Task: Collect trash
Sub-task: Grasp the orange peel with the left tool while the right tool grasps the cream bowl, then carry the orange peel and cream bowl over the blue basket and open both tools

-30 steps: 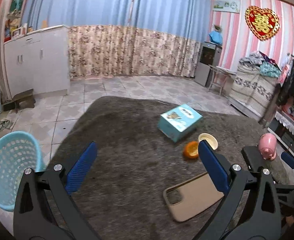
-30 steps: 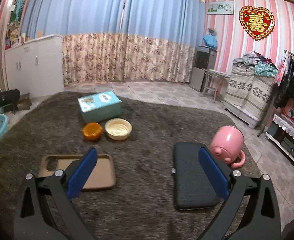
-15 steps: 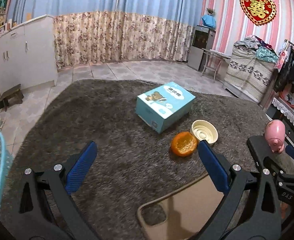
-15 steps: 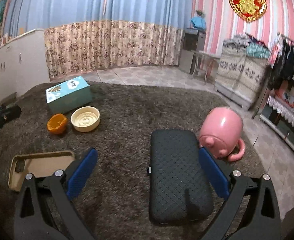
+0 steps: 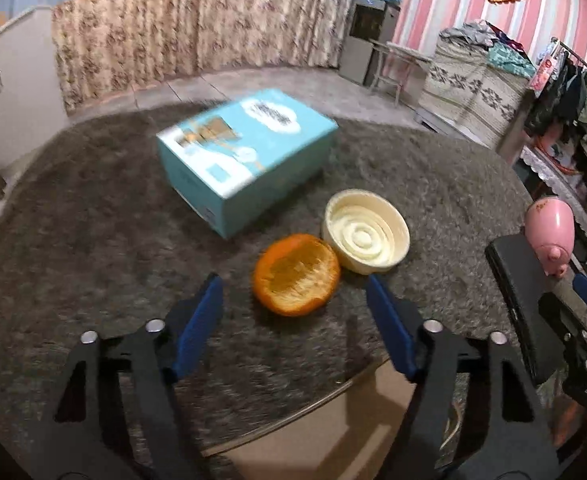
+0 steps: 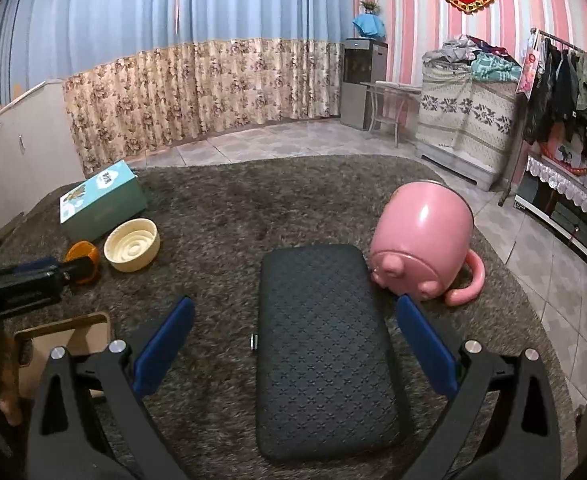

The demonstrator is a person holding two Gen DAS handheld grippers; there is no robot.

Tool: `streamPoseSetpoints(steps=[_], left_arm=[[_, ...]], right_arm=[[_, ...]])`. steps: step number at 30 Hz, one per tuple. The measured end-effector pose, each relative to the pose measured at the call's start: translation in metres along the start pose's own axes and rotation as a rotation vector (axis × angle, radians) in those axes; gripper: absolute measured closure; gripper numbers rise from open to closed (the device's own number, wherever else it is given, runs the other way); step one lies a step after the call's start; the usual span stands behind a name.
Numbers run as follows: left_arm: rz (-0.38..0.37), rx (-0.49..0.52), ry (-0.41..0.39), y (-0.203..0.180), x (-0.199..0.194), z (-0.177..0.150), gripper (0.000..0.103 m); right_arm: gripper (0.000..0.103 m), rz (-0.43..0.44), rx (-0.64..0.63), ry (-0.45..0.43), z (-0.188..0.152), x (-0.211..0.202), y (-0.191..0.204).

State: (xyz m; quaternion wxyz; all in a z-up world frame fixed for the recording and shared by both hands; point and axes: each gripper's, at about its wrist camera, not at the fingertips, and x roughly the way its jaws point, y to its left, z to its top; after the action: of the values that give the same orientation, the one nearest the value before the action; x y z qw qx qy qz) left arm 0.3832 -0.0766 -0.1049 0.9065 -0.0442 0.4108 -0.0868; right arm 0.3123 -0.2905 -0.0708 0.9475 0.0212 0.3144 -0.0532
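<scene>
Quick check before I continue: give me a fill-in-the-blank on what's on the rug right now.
1. The orange peel lies ahead of the left hand-held gripper, whose jaws are closing, and touches the cream ____.
2. The pink mug lies on its ____.
3. The black quilted case sits between the fingers of the ____ hand-held gripper.

Answers: bowl; side; right

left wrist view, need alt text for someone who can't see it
The left gripper hangs over a grey rug, jaws closing with nothing between them yet, aimed at an orange peel just ahead. A cream bowl touches the peel, a teal box lies behind, and a tan phone case sits below the gripper.
</scene>
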Motion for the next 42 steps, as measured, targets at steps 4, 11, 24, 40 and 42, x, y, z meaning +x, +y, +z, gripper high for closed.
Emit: streamPoseSetpoints(steps=[4,11,24,40,42], left_arm=[[-0.012,-0.025,0.022,0.003,0.009,-0.002,0.064],[-0.025,-0.017,-0.037,0.014,-0.017,-0.005,0.072],[0.145,-0.111,-0.171,0.099,-0.114,-0.022,0.072],[0.192,-0.147,-0.161,0.138,-0.106,-0.020,0.072],[0.197,-0.139,-0.167,0.136,-0.107,-0.021,0.072]], right_arm=[[0.004,-0.002,-0.018,0.011,0.000,0.005,0.004],[0.004,0.009,-0.083,0.004,0.004,0.008,0.026],[0.004,0.105,-0.227,-0.016,0.017,0.025,0.103],[0.042,0.190,-0.333,0.117,0.029,0.077,0.156],[0.042,0.196,-0.320,0.110,0.029,0.074,0.153]])
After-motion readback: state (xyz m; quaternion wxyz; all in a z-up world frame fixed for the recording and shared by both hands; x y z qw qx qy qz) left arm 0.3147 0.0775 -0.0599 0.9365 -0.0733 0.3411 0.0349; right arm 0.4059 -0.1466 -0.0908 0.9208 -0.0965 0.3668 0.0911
